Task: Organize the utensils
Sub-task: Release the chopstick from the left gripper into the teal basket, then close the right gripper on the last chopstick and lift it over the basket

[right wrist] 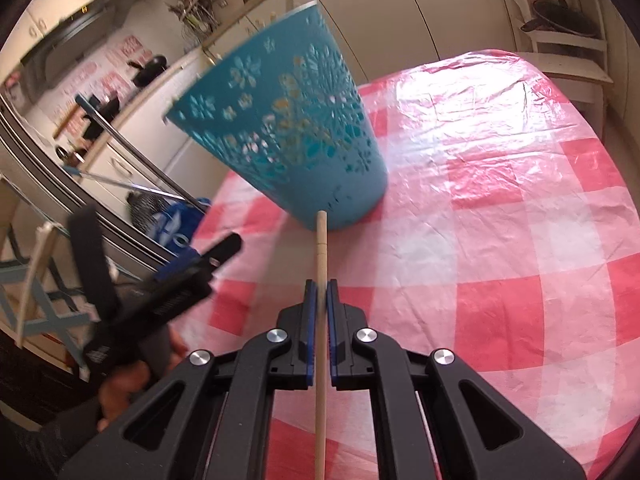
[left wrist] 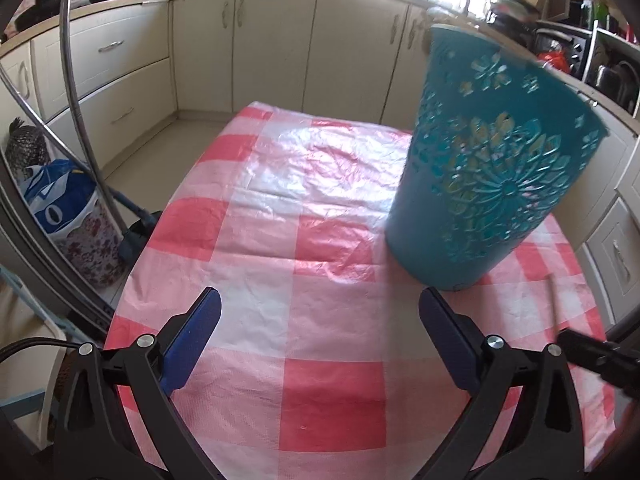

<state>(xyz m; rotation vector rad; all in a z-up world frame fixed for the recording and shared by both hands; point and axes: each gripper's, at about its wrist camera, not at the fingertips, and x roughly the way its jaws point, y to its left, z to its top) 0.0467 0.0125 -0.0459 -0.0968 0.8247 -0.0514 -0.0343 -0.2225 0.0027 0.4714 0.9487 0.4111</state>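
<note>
The left hand-held gripper [left wrist: 320,336] hangs spread wide over the checked tabletop [left wrist: 304,240] with nothing between its pads. The right hand-held gripper [right wrist: 321,294] is clenched on a thin wooden stick [right wrist: 321,248] — its tip lies toward the base of the teal basket [right wrist: 288,128], which stands on the cloth.

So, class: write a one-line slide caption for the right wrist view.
Right gripper shut on a wooden stick aimed at the teal cut-out bin on a checked tablecloth.
</note>
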